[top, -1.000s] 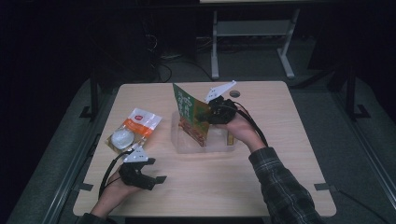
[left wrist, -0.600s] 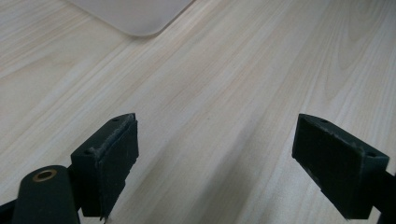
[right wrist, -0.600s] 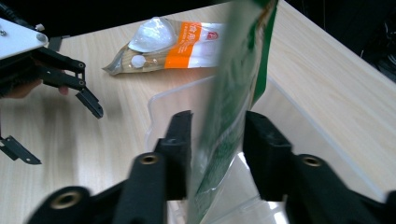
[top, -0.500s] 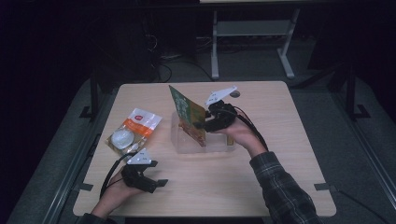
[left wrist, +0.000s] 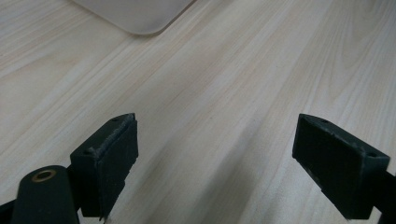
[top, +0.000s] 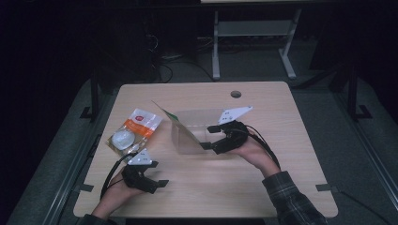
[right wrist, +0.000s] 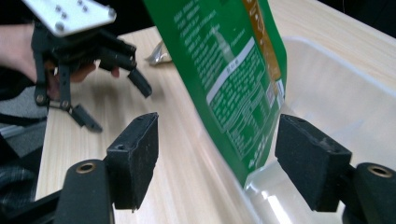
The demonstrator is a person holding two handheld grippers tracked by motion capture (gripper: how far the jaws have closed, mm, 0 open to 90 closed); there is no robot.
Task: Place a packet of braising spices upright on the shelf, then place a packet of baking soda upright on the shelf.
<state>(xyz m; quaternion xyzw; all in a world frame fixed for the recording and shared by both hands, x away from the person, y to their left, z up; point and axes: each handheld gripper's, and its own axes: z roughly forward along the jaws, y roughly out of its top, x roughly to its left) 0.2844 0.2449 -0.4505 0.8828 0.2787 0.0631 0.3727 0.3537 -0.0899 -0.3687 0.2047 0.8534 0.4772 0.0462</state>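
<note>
Right tongs (right wrist: pixel 215 158) just opened wide, so my green pouch (right wrist: pixel 233 79) leans loose on the clear bin (top: pixel 197 136) rim and could topple out; left tongs (left wrist: pixel 229 163) idle, open.

Materials and finishes, tabletop set

Table (top: pixel 281 187): pale wood-grain top, smooth and matt. Bin (top: pixel 199 117): clear plastic, smooth, faintly frosted with a soft sheen at the rim. Green pouch (right wrist: pixel 233 70): printed plastic film, glossy. Orange-and-white packet (top: pixel 141 124): shiny film wrap. Right gripper (top: pixel 210 137): black matt jaws with rough-edged, rubbery-looking pads (right wrist: pixel 135 154). Left gripper (top: pixel 159 183): same black matt finish, pale flat plate on top. Sleeve (top: pixel 291 201): plaid cloth.
</note>
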